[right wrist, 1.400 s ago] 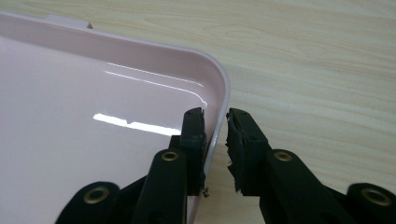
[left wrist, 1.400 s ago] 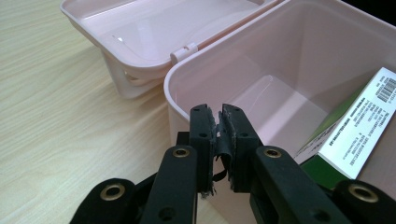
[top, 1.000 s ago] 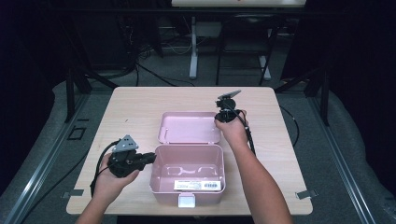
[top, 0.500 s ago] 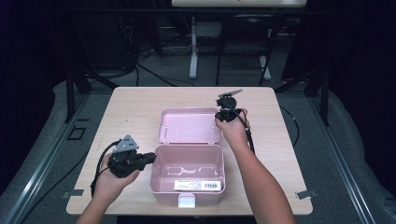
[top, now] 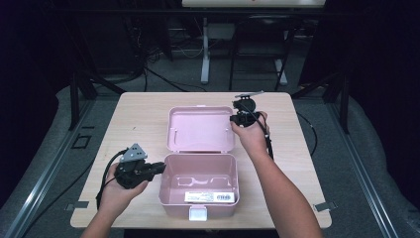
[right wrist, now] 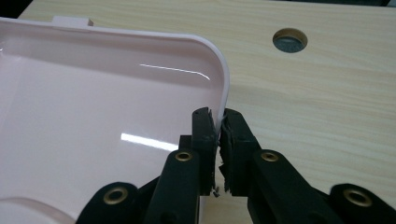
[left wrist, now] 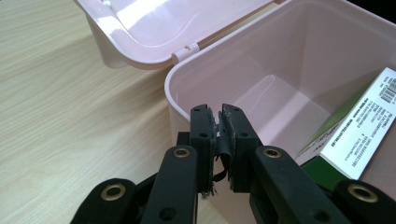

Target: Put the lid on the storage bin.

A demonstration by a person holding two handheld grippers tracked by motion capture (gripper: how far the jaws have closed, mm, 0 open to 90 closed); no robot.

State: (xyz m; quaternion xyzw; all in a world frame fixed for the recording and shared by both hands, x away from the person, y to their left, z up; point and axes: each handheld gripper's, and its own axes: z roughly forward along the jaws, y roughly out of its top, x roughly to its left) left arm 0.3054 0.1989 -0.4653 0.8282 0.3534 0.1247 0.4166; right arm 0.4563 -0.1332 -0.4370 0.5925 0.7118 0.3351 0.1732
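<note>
One pink box (top: 199, 186) sits open at the near middle of the wooden table (top: 307, 163), its one lid (top: 200, 129) folded back flat behind it towards the far side — two hinge tabs join them. One white label (top: 211, 197) shows on the box's front wall, and one white latch (top: 198, 214) hangs at its near edge.

Two grippers in play. The left gripper (top: 157, 168) is at the box's left wall, and in the left gripper view its jaws are clamped on that wall's rim (left wrist: 184, 105), one pad inside, one outside. The box is bare pink inside, apart from a white-and-green printed panel seen at the right of the left gripper view.

Over to the right gripper (top: 233, 119) — it's at the lid's right edge, and the right gripper view has the jaws pinching the lid rim (right wrist: 223, 93) just below its rounded corner, having just closed a little further on it. One round hole (right wrist: 289, 39) in the tabletop lies beyond.
</note>
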